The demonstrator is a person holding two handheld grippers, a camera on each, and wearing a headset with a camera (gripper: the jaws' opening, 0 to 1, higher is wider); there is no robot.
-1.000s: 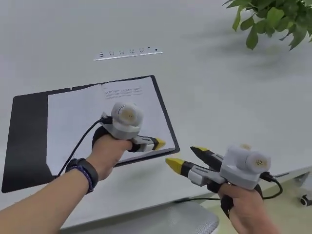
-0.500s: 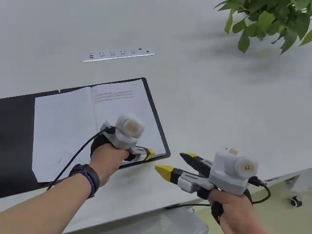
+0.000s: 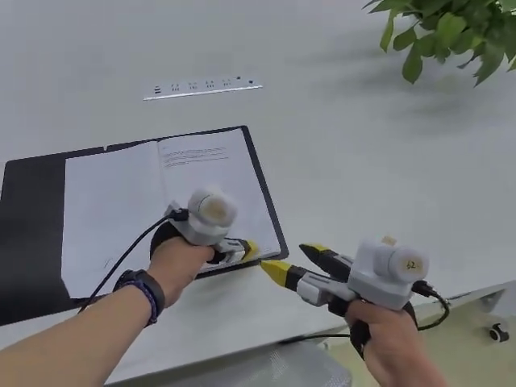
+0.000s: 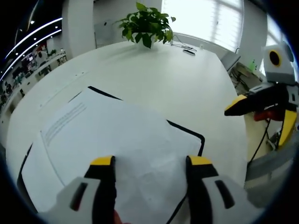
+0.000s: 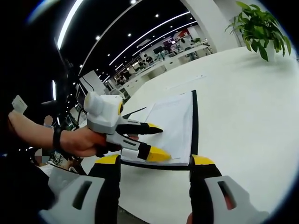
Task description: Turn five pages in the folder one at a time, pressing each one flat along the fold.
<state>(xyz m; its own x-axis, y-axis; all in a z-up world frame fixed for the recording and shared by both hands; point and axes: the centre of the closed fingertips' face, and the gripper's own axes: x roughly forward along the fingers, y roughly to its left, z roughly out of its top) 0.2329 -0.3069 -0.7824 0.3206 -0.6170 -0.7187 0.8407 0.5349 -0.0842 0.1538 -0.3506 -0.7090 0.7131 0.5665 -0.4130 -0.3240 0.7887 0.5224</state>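
The black folder (image 3: 32, 242) lies open on the white table, white pages showing. The right-hand page (image 3: 210, 181) carries a few lines of print at its top. My left gripper (image 3: 240, 251) hovers open low over that page's lower right corner; in the left gripper view the page (image 4: 117, 135) lies between the spread jaws of the left gripper (image 4: 152, 161), not pinched. My right gripper (image 3: 294, 262) is open just off the folder's lower right corner, pointing at it. The right gripper view shows the left gripper (image 5: 159, 141) over the folder (image 5: 194, 126).
A power strip (image 3: 201, 87) is set into the table behind the folder. A potted plant (image 3: 459, 32) stands at the far right. The table's front edge (image 3: 451, 292) runs close under my right hand, with a chair seat (image 3: 282, 367) below it.
The head camera has shifted a little. My left gripper stays over the page's lower right corner, and the right gripper has edged slightly closer to the folder's corner.
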